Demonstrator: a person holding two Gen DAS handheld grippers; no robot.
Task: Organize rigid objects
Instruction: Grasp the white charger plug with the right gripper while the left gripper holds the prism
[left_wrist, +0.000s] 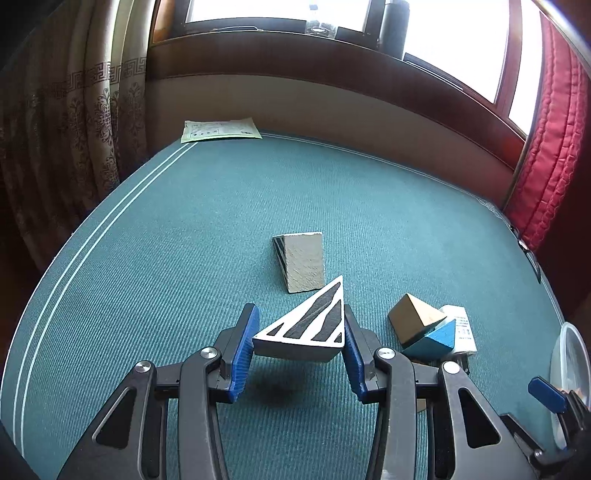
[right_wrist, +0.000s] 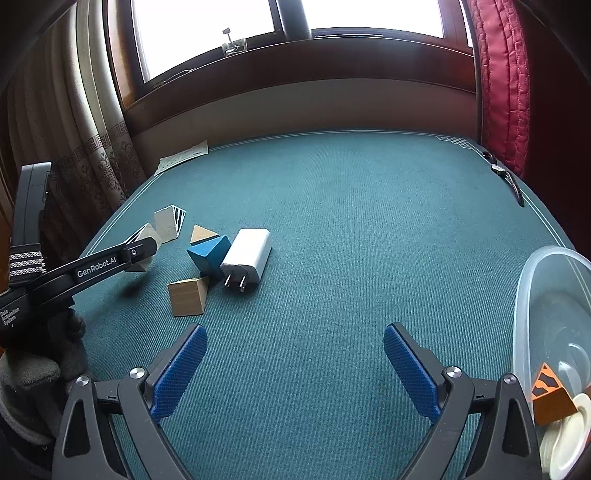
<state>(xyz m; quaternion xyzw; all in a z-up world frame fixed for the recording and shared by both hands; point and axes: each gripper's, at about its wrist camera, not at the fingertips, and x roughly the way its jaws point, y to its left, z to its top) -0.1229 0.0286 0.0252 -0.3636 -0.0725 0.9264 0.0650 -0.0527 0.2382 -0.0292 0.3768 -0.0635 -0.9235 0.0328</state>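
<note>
While clamped between the left gripper (left_wrist: 299, 354) pads and lifted clear of its shadow, striped wedge (left_wrist: 310, 325) points long tip up-frame, toward a second wedge (left_wrist: 303, 260) lying just beyond. Farther right in frame: wooden block (left_wrist: 413, 317), blue block (left_wrist: 432, 339), charger (left_wrist: 460, 326) bunched together. Bin (right_wrist: 546, 295) at far right edge, nearer the right gripper (right_wrist: 295, 369), which hangs wide open and empty. Beyond, ribbed teal cloth (left_wrist: 184, 258), paper (left_wrist: 219, 130) at upper left, then window and curtains.
</note>
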